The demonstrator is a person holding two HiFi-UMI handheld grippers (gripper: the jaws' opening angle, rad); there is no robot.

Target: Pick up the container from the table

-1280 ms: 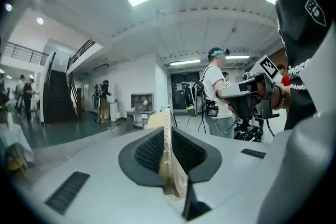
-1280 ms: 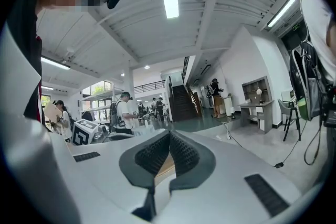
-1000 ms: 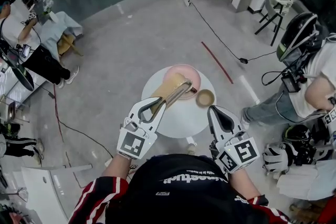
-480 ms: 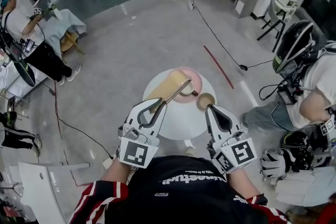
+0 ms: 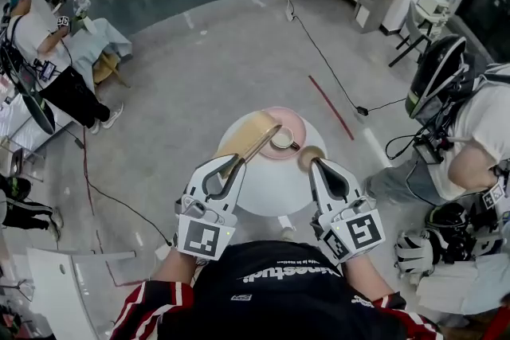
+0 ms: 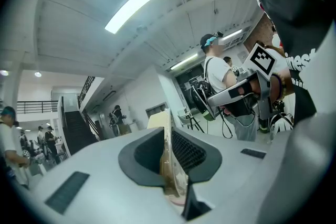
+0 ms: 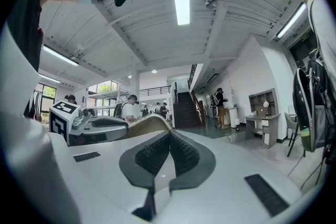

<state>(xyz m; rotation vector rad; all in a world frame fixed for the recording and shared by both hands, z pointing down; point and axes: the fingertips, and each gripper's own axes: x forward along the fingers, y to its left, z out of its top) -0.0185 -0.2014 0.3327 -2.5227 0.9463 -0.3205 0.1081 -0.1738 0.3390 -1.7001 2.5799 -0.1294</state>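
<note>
Thin wall of tan container pinched between pads of left gripper; jaws kept narrowly apart by it. Container held in air over round white table, overlapping pink plate and cup in head view. Right gripper jaws pressed together, nothing held, tip seen beside small brown bowl.

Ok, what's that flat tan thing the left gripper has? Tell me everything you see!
It's the container: flat, tan, roughly rectangular, with rounded corners and a thin see-through-looking rim. The left gripper pinches that rim from both sides. It's tilted up on edge, pointing out over the round white table toward the pink plate. I see nothing else touching it.
</note>
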